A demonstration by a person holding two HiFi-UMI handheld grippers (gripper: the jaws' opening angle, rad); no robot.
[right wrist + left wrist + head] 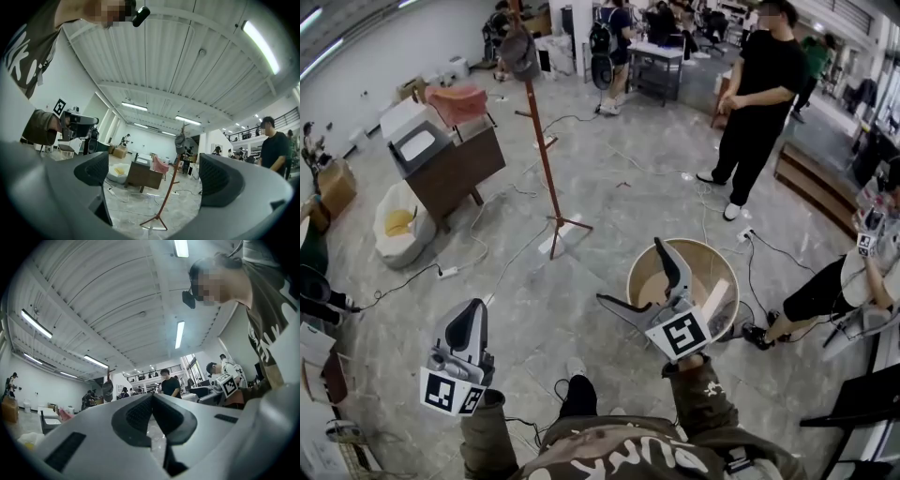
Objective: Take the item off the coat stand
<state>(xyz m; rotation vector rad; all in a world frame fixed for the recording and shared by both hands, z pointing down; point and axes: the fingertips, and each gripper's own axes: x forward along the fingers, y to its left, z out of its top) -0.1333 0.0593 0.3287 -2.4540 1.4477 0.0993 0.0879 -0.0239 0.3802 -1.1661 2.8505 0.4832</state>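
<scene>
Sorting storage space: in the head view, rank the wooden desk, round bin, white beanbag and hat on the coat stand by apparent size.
1. Wooden desk and round bin: alike; the bin is nearer, so unranked.
2. White beanbag.
3. Hat.

Quick tally from us: we count one coat stand (546,159), one grey hat (519,52), one round tub (724,258), one brown desk (459,169), one pink cloth (457,101), plus two grippers, left (474,314) and right (630,272)
</scene>
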